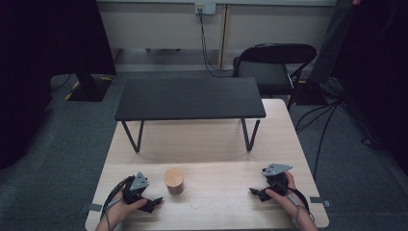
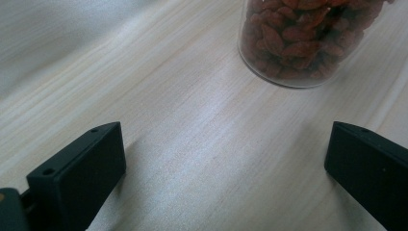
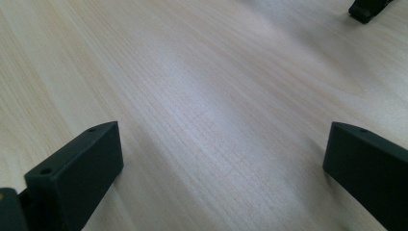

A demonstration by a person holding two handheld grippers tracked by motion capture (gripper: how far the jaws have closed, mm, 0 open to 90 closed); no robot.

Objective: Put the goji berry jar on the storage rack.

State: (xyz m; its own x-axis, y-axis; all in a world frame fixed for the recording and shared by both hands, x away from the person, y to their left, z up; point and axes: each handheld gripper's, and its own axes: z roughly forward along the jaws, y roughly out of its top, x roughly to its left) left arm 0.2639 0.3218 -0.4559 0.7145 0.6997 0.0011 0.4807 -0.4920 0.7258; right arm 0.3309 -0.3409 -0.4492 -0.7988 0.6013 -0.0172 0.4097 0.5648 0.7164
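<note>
A glass jar (image 1: pixel 173 181) with a round wooden lid stands on the light wood table (image 1: pixel 216 144) near its front, left of centre. In the left gripper view the jar (image 2: pixel 300 41) is full of dried red berries and sits ahead and to the right of the jaws, apart from them. My left gripper (image 1: pixel 154 202) rests low on the table just left of the jar, open, nothing between its fingers (image 2: pixel 91 159). My right gripper (image 1: pixel 257 193) lies at the front right, open over bare wood (image 3: pixel 216 120), jaws pointing left.
A low black shelf on thin legs (image 1: pixel 190 97) stands across the table's far half. Behind the table is a black folding chair (image 1: pixel 272 62), with cables on the grey floor at right. The left gripper's jaw tip (image 3: pixel 368 9) appears far off in the right gripper view.
</note>
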